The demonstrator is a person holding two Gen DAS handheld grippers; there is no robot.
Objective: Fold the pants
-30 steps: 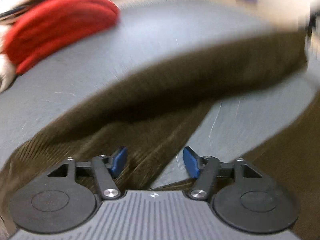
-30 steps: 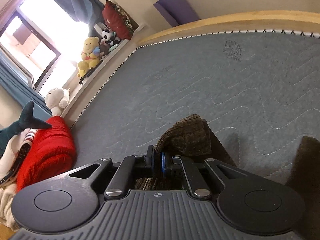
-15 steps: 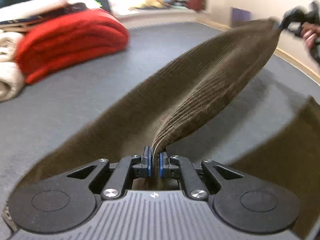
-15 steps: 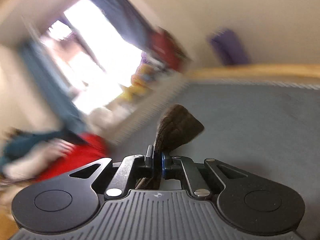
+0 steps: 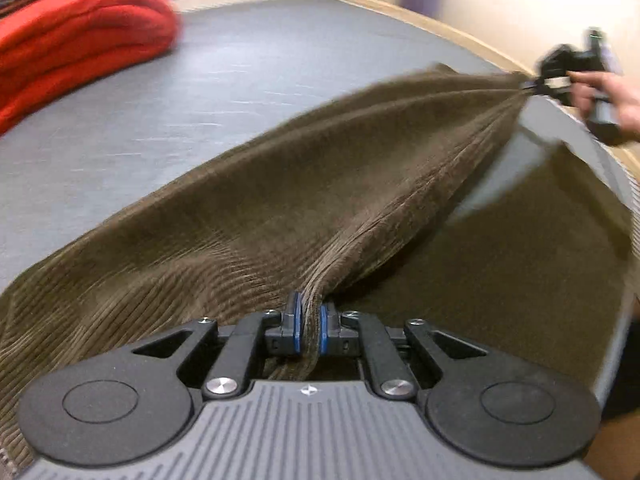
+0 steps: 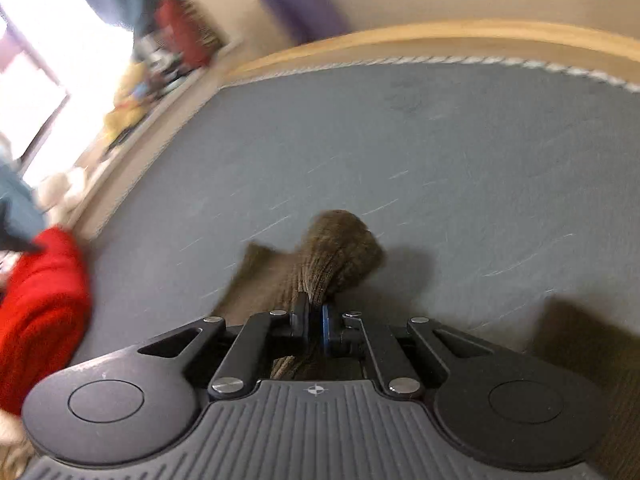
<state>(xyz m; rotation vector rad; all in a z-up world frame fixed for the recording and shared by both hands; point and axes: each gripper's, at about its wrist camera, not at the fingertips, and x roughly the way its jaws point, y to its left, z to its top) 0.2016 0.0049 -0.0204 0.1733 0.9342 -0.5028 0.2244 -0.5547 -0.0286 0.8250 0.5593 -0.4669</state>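
Brown corduroy pants (image 5: 304, 184) stretch in the air between my two grippers above a grey quilted mattress (image 5: 240, 64). My left gripper (image 5: 309, 326) is shut on a bunched fold of the cloth at the near end. In the left wrist view the right gripper (image 5: 534, 85) pinches the far end at the upper right, held by a person's hand (image 5: 600, 92). In the right wrist view that right gripper (image 6: 315, 320) is shut on the pants (image 6: 336, 256), whose bunched end sticks up past the fingers. More brown cloth (image 5: 520, 272) lies on the mattress at the right.
A folded red blanket (image 5: 76, 36) lies at the mattress's left side, seen too as a red blanket (image 6: 36, 320) in the right wrist view. A wooden bed frame (image 6: 440, 36) borders the far edge. Soft toys (image 6: 128, 96) line a windowsill.
My left gripper went from open over the pants to shut on them and lifted the cloth. The right gripper swung about with its end of the pants and stayed shut.
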